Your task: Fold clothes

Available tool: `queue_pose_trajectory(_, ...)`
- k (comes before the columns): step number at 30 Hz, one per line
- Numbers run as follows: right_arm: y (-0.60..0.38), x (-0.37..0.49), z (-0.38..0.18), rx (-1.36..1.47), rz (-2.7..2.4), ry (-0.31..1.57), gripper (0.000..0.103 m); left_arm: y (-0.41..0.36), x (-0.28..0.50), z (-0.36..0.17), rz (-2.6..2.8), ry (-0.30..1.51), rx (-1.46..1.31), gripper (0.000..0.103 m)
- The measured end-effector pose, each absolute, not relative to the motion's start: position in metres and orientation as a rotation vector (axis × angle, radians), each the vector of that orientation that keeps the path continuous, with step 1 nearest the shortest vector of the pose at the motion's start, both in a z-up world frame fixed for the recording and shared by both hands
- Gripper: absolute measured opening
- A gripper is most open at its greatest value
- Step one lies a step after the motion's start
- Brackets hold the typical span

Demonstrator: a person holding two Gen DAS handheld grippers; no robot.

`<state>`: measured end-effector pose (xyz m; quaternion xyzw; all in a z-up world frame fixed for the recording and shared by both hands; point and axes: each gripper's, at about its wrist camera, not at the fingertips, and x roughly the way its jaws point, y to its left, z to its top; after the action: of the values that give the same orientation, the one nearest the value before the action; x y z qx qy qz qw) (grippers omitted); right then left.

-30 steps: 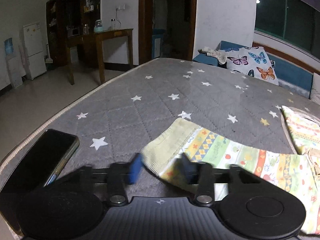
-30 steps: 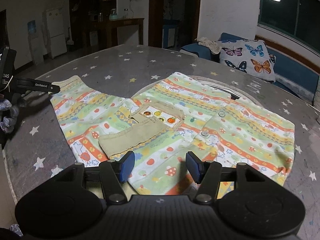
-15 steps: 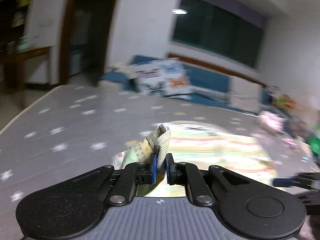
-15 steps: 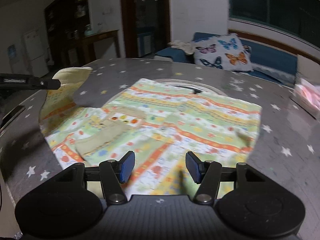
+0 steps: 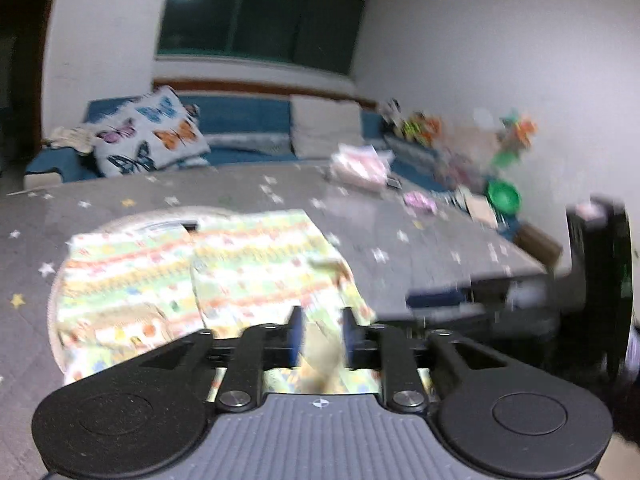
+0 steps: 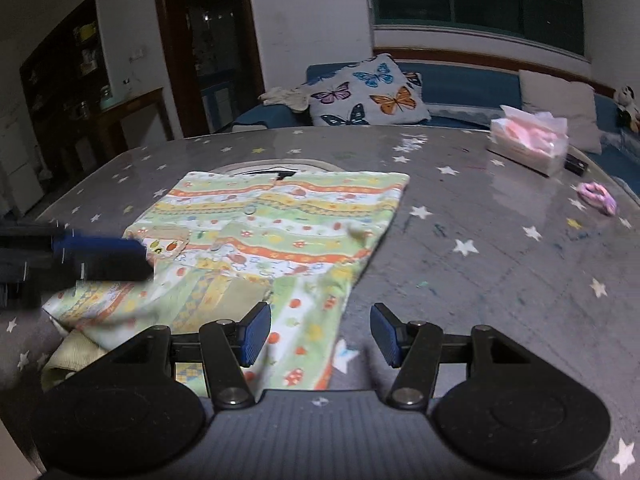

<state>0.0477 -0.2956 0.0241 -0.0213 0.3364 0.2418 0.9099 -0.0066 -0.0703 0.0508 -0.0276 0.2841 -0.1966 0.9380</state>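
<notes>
The shirt [image 6: 280, 232] lies collar toward the mat's [image 6: 500, 272] far edge; left gripper [image 5: 320, 334] pinches its sleeve, right gripper [image 6: 320, 334] spread, holding nothing.

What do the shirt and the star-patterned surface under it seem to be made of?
Shirt: looks like thin woven cotton with a matte printed pattern; it drapes and creases softly, and its sleeve hangs limp between the left tongs. Star surface: probably a foam or vinyl mat; it shows a slight sheen and stitched-looking diamond lines, but which one cannot be told.
</notes>
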Motion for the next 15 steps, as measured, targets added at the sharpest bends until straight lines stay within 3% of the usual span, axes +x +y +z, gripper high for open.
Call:
queue_pose_trajectory(3, -0.298, 0.049, 0.025, -0.026, 0.502, 0.7, 0.055, -0.065, -0.012, 0.046, -0.385, 0.586, -0.034, 0.051)
queue_pose_trajectory(15, -0.253, 0.057, 0.009, -0.047, 0.603, 0.758, 0.035, 0.032, -0.009, 0.017, -0.021, 0.647, -0.031, 0.049)
